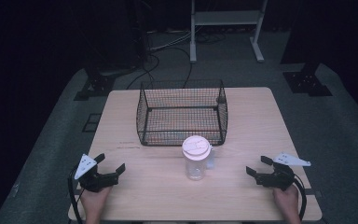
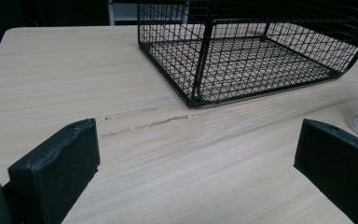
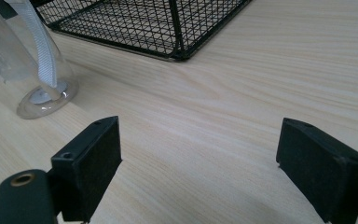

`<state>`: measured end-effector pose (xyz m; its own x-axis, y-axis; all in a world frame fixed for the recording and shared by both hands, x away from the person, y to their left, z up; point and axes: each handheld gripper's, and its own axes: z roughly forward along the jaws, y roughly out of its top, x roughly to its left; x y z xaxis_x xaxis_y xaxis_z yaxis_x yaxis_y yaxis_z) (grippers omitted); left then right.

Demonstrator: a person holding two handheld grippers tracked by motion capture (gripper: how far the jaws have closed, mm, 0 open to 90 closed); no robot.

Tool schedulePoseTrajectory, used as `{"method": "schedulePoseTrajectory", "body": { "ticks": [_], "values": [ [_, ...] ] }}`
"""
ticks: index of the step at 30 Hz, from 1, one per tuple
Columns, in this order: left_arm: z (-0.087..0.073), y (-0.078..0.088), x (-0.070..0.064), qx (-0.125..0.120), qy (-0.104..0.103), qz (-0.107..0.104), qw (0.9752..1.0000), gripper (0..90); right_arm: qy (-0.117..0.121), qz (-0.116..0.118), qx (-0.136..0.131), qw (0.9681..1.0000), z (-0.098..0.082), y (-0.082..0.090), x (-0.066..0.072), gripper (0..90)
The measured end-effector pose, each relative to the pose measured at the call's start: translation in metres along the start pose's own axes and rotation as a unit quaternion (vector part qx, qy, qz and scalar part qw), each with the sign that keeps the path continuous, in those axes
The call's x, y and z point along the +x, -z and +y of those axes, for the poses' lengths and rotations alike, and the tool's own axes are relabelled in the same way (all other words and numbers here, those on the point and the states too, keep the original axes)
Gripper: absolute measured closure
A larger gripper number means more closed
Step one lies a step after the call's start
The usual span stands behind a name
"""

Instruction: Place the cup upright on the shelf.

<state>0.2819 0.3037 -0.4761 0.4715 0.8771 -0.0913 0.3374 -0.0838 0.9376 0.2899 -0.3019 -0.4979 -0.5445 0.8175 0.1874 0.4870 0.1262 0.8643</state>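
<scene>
We hold our left gripper (image 1: 111,164) low over the near left part of the wooden table (image 1: 251,116), its jaws spread wide with nothing between them; in the left gripper view the bare wood grain lies between the two black jaws, with a faint scuff mark (image 2: 144,122) on the surface just ahead; our right gripper (image 1: 257,166) sits over the near right part of the table, its jaws likewise parted and empty, and both point inward toward the middle; between the two, well apart from each, stands a clear plastic bottle (image 1: 196,158), upright on the table, with a white lid (image 1: 195,147) and a white carrying strap (image 3: 44,51) down its side; its round base shows at the left edge of the right gripper view and at the right edge of the left gripper view; just behind the bottle sits a black wire basket (image 1: 142,112), open at the top and empty, its near wall close to the bottle.
</scene>
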Motion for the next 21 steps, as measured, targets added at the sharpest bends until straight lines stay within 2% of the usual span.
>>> {"method": "schedulePoseTrajectory", "body": {
  "ticks": [9, 13, 21],
  "values": [
    [0.001, -0.002, -0.004, 0.0, -0.003, -0.005, 1.0, 0.0, 0.0, 0.002, -0.002, 1.0, 0.0, 0.001, 0.0, 12.9],
    [0.003, -0.002, -0.011, -0.001, -0.016, -0.015, 0.9998, 0.0, 0.001, 0.002, -0.003, 1.0, 0.0, 0.0, 0.0, 12.9],
    [0.004, -0.003, -0.021, -0.001, -0.028, -0.029, 0.9992, 0.0, 0.002, 0.001, -0.001, 1.0, 0.0, 0.0, 0.0, 12.9]
  ]
}}
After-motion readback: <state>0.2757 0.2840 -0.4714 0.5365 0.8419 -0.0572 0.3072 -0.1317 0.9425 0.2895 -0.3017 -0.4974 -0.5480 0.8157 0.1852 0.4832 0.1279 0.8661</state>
